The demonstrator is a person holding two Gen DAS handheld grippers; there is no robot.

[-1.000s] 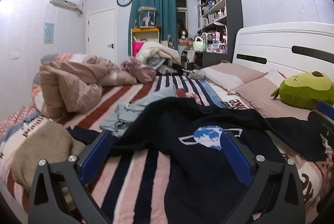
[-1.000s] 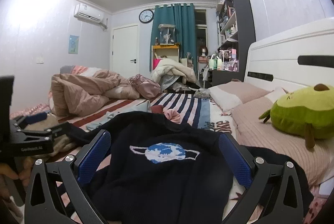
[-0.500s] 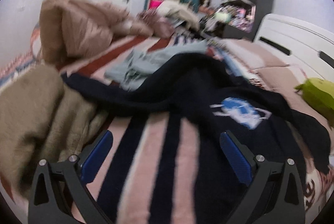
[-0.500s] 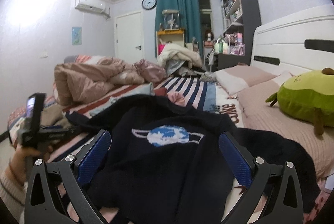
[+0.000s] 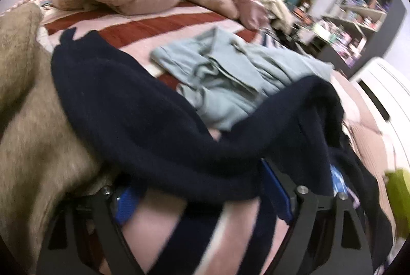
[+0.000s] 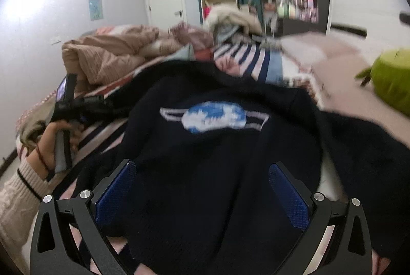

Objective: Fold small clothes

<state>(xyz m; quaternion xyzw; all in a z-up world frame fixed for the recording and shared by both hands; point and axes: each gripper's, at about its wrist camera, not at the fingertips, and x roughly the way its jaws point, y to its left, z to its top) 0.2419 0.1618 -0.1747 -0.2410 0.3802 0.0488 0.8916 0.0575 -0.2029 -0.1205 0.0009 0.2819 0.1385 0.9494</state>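
Left claw (image 5: pixel 202 200) at the bed's near left edge, jaws closing around a dark sleeve of the sweater (image 6: pixel 217 159), pads not yet pressing as far as can be told. Just beside it, a tan blanket (image 5: pixel 30 141): risk of pinching that too. Behind, a grey shirt (image 5: pixel 230 80) half under the sweater, likely to drag along. Sweater spread mid-bed (image 5: pixel 164 26), planet side up. Right claw (image 6: pixel 202 200) apart over its hem, nothing clamped; risk of bunching if lifted unevenly.
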